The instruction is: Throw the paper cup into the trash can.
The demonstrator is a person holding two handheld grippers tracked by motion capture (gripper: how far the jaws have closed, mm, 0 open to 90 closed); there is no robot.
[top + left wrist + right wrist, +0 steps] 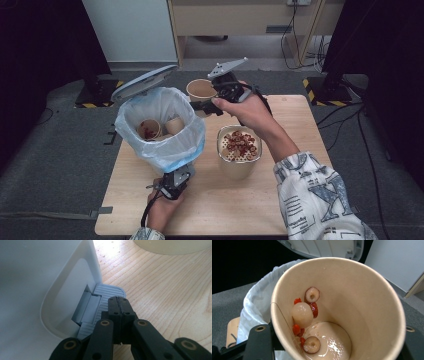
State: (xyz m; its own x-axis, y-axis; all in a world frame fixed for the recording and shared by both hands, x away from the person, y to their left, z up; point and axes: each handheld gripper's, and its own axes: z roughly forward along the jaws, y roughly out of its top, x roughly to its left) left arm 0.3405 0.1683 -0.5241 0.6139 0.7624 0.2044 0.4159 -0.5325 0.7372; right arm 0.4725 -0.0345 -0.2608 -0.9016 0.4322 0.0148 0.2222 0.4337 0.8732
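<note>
Counter (280,205): light wood, sits on grey floor

Bin (160,125): white pedal bin at left-centre of counter, lined with a pale blue-white bag, lid (142,82) swung up and back. Inside: at least two used paper cups, one with red scraps in it. In the left tool view the bin wall (37,277) stands at left, with the grey ribbed pedal (105,297) at its foot

Tub (239,152): cream, stands on counter just right of the bin, near the front of centre. Top covered with round sliced red and brown fruit pieces

Cup (201,90): brown paper, held up in the air behind the bin's right rim, near the open lid, opening toward the camera. In the right tool view the cup (342,310) is tilted over the bag edge; inside are a pool of pale milky liquid at the bottom, two round slices with holes, one pale round ball, several red bits stuck to the wall

Right tool (209,106): clamped on the cup, jaws either side of its wall; black jaw parts sit at both lower corners of its own view

Left tool (119,305): jaws pressed together with nothing between them, tips resting on the pedal. In the high view it sits at the bin's front base (176,181), hand behind it

No readable brand or writing on bin, cup or tub
</note>
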